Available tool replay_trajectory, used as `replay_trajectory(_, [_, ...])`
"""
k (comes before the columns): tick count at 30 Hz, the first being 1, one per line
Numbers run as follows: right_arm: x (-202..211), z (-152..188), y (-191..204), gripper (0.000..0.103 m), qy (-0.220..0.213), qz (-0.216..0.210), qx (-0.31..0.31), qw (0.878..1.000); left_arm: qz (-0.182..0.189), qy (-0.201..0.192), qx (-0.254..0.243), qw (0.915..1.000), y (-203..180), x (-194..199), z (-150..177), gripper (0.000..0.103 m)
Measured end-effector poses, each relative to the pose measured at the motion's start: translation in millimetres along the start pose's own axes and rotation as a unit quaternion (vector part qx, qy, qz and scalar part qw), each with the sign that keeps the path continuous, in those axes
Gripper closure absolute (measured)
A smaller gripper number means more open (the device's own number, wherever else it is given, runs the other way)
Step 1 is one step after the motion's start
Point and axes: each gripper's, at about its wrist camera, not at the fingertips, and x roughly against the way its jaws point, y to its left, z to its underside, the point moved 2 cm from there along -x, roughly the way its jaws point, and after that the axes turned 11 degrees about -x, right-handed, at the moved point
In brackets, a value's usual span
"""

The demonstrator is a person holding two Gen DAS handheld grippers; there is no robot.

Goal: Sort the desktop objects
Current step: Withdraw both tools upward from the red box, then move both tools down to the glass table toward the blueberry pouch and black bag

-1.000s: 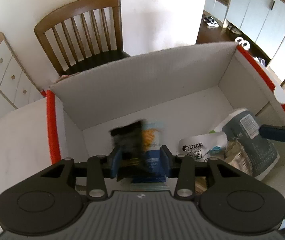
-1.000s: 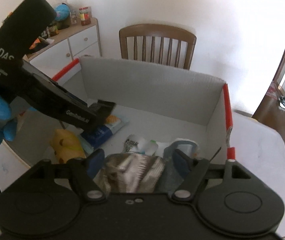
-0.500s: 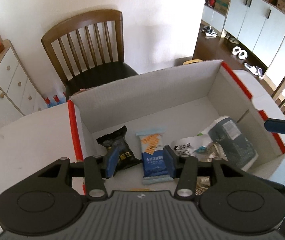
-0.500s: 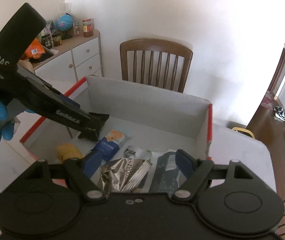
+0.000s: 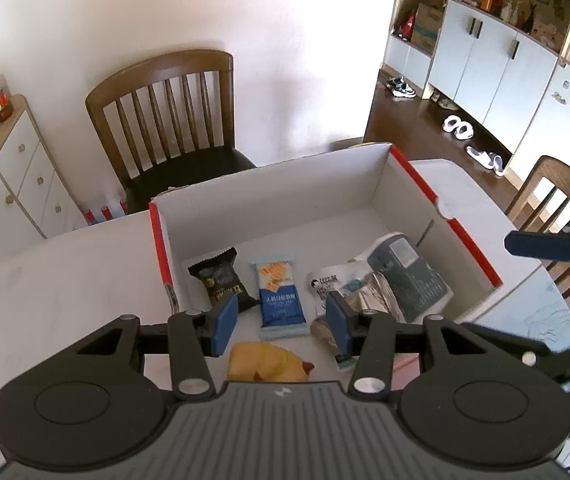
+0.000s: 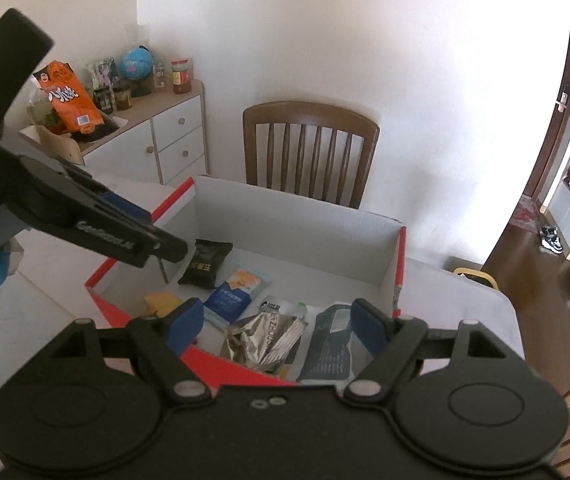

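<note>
Above the box (image 5: 461, 236): left tool (image 5: 281, 320) is rising, jaws parted and empty.
Black packet (image 5: 221, 280): now lying released inside, sorted.
Right tool (image 6: 273, 320): is lifting away too, wide, empty.

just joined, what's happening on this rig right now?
A person with a handheld gripper in each hand is sorting snacks into a white cardboard box with red edges. The left gripper and the right gripper are both open and empty, held above the box. Inside lie a black snack packet, a blue biscuit packet, a yellow item, a crumpled silver pouch, a white pouch and a dark grey bag. Nothing is being gripped at this moment.
</note>
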Motion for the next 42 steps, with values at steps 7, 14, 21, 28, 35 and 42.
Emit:
replay_trajectory(7, [23, 3, 3, 0.020, -0.010, 0.000, -0.005, 1.000, 0.001, -0.023, -0.002, 0.9997, -10, 33, 12, 0.056])
replay_trajectory(14, [44, 8, 7, 0.017, -0.022, -0.002, -0.008, 1.000, 0.011, -0.041, -0.003, 0.9991, -21, 61, 27, 0.049])
replay_trajectory(21, [63, 18, 12, 0.013, -0.027, -0.013, -0.019, 0.999, 0.013, -0.065, -0.003, 0.9978, -31, 88, 49, 0.027])
replay_trajectory(28, [82, 28, 18, 0.005, -0.049, -0.021, -0.034, 0.998, 0.021, -0.087, -0.011, 0.9959, -41, 110, 71, 0.016])
replay_trajectory(35, [96, 39, 27, 0.005, -0.053, -0.016, -0.042, 0.998, 0.032, -0.097, 0.002, 0.9947, -45, 125, 95, 0.016])
replay_trajectory(42, [108, 54, 43, 0.005, -0.065, -0.008, -0.038, 0.997, 0.039, -0.105, 0.001, 0.9937, -51, 136, 121, 0.016])
